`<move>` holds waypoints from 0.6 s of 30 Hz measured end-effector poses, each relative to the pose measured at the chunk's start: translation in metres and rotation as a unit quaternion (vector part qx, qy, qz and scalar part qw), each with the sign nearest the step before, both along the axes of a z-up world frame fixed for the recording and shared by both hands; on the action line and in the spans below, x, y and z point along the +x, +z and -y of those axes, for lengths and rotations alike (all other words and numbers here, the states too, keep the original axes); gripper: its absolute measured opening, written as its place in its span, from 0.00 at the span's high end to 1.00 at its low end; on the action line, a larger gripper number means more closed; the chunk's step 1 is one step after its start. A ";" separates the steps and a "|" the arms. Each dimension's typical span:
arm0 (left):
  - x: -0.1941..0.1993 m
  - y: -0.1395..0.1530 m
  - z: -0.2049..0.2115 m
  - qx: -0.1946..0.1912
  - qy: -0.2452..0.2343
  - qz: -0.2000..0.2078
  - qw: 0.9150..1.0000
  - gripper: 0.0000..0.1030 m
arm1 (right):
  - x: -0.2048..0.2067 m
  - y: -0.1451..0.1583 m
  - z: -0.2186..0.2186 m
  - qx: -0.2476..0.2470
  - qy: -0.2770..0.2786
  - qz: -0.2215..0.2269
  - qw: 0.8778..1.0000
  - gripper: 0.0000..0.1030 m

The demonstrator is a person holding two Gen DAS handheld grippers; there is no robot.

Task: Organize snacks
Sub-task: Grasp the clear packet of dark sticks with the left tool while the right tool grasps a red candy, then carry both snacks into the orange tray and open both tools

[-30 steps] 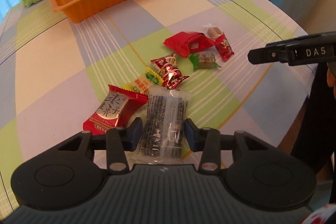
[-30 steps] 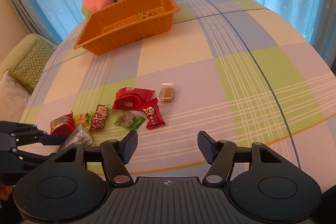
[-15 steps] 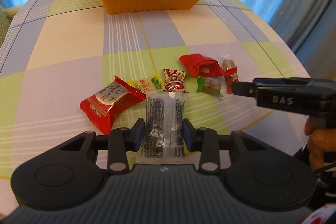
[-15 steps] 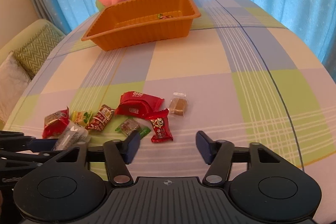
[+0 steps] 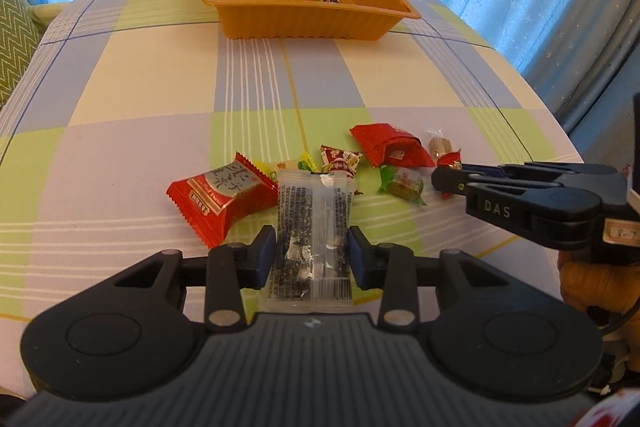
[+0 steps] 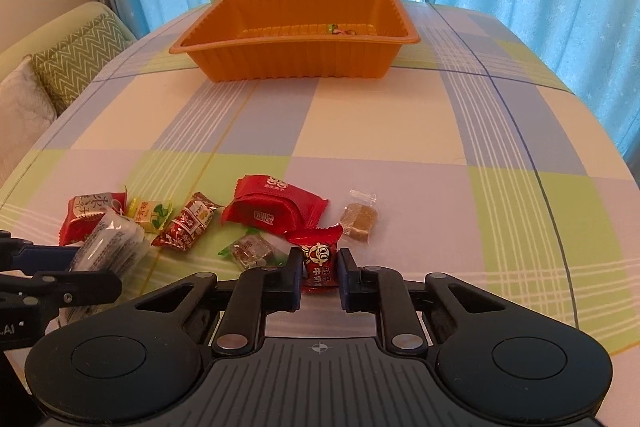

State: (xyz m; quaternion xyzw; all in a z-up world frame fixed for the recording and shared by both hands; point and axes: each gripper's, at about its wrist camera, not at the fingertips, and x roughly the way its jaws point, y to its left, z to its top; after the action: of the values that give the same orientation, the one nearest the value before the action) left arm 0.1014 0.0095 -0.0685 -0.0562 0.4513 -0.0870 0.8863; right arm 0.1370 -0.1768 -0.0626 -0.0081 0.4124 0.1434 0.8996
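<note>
Swung in and clamped since a second ago: right gripper (image 6: pixel 319 277), jaws then wide over bare cloth, now pinched on the small red candy (image 6: pixel 318 259), a glossy crinkled wrapper with a cartoon face, at the near edge of the snack cluster. Rolled level too, left gripper (image 5: pixel 312 257), gripping as before the clear packet (image 5: pixel 312 227), a flat crackly film pouch with dark printed contents, lifted upright between blue-padded fingers.

On the checked tablecloth (image 6: pixel 360 131), soft pastel squares, scattered close together: large red pouch (image 6: pixel 276 213), matte and puffed; red foil packet (image 5: pixel 220 197) with serrated ends; yellow-green candy (image 6: pixel 150 217); red twisted candy (image 6: pixel 188 223); green-wrapped candy (image 6: pixel 252 251); clear-wrapped brown cube (image 6: pixel 359 221).

Farther back, well apart from the cluster, orange tray (image 6: pixel 288 63): thin ribbed plastic, rectangular with a flared rim, holding one small wrapped candy (image 6: pixel 340 30) near its far wall.
</note>
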 end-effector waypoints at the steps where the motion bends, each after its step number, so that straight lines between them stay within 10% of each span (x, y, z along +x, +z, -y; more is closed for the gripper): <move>1: 0.000 0.002 0.000 -0.001 0.001 0.001 1.000 0.66 | -0.002 0.003 0.001 0.001 -0.002 0.003 1.000 0.83; 18: -0.003 0.039 0.009 0.005 0.022 0.043 0.999 0.66 | -0.025 0.059 0.005 0.037 -0.009 0.027 0.999 0.83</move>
State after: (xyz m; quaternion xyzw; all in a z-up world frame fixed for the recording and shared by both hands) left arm 0.0987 0.0005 -0.0290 -0.0581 0.4123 -0.0679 0.9067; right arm 0.1121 -0.1823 -0.0038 0.0254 0.3828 0.1502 0.9112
